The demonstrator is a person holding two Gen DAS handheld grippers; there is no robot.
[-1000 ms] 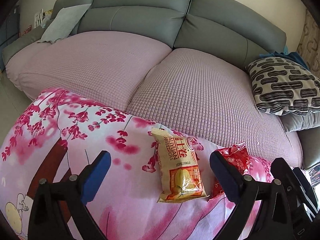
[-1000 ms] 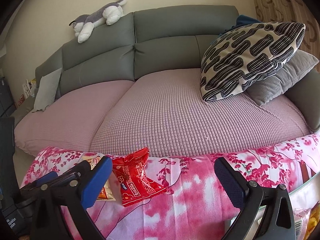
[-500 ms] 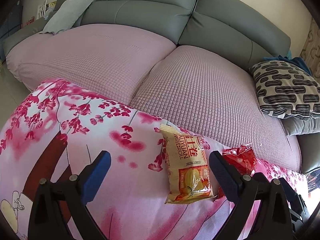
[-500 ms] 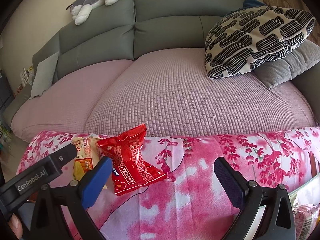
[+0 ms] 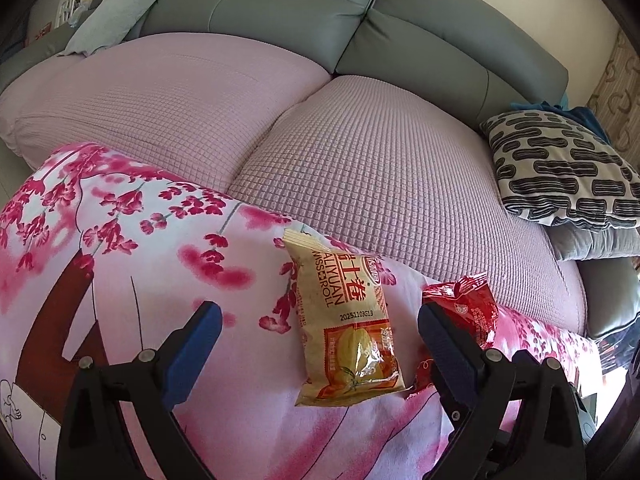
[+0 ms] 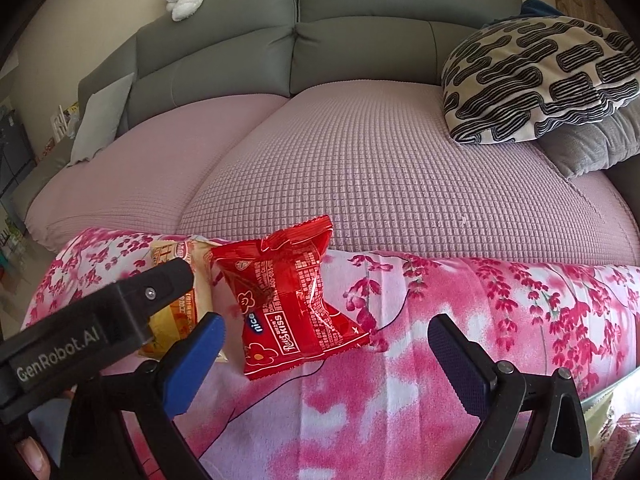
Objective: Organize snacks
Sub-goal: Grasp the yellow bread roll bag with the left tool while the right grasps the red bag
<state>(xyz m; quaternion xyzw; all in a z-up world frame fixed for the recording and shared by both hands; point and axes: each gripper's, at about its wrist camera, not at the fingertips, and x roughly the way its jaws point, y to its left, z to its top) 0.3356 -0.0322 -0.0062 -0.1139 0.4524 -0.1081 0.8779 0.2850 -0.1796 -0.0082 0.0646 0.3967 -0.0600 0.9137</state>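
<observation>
A yellow Swiss-roll packet [image 5: 348,320] lies flat on the pink floral cloth [image 5: 140,248]. A red snack packet [image 5: 468,312] lies just to its right. My left gripper [image 5: 316,332] is open and empty, with the yellow packet between its fingers, nearer the right one. In the right wrist view the red packet [image 6: 292,296] sits between the fingers of my right gripper [image 6: 328,340], which is open and empty. The yellow packet [image 6: 180,292] is partly hidden there behind the left gripper's body [image 6: 100,320].
A grey sofa [image 6: 360,16] with pink quilted seat covers [image 6: 380,168] stands behind the cloth. A black-and-white patterned cushion [image 6: 536,76] lies at its right end on a grey one. More snack packets [image 6: 612,436] show at the lower right edge.
Both grippers have moved forward and down towards the packets. The red packet now sits nearer the middle of the right gripper's opening. Both stay open.
</observation>
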